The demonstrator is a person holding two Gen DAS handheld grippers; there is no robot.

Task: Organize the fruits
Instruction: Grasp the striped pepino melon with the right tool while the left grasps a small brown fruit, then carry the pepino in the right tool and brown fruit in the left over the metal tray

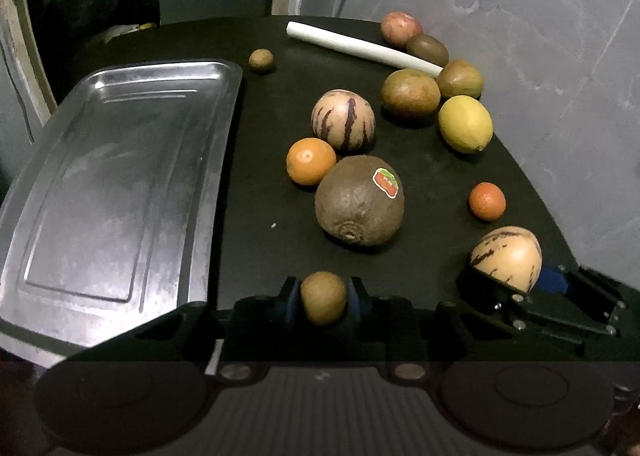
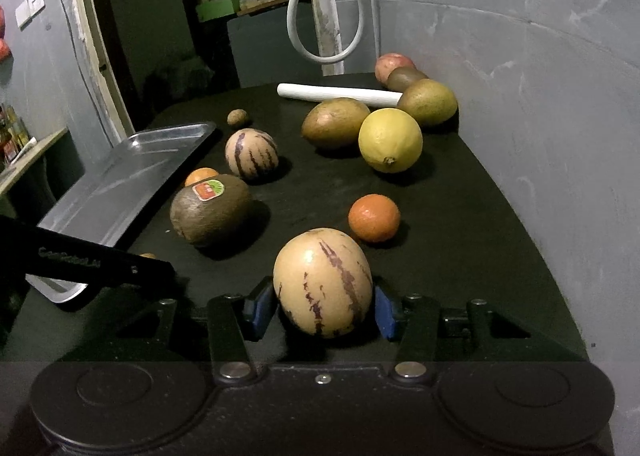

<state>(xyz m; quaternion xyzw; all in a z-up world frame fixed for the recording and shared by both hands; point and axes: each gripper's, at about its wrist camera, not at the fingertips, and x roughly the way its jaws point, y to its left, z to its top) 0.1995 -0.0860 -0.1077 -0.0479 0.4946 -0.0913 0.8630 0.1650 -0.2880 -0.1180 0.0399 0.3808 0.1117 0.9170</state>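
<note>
My left gripper (image 1: 323, 298) is shut on a small brown kiwi (image 1: 323, 297) near the table's front edge, just right of the empty steel tray (image 1: 112, 191). My right gripper (image 2: 324, 306) is shut on a cream pepino melon with purple stripes (image 2: 323, 282), which also shows in the left wrist view (image 1: 507, 258). On the black table lie a large stickered kiwi (image 1: 359, 200), an orange (image 1: 310, 160), a second striped pepino (image 1: 343, 119), a small orange (image 1: 487, 201), a lemon (image 1: 465, 123) and several brown fruits (image 1: 410, 92) at the back.
A white tube (image 1: 362, 43) lies across the back of the table. A tiny brown fruit (image 1: 261, 61) sits behind the tray. A grey wall (image 2: 552, 135) borders the table on the right. A white cable loop (image 2: 320, 15) hangs behind.
</note>
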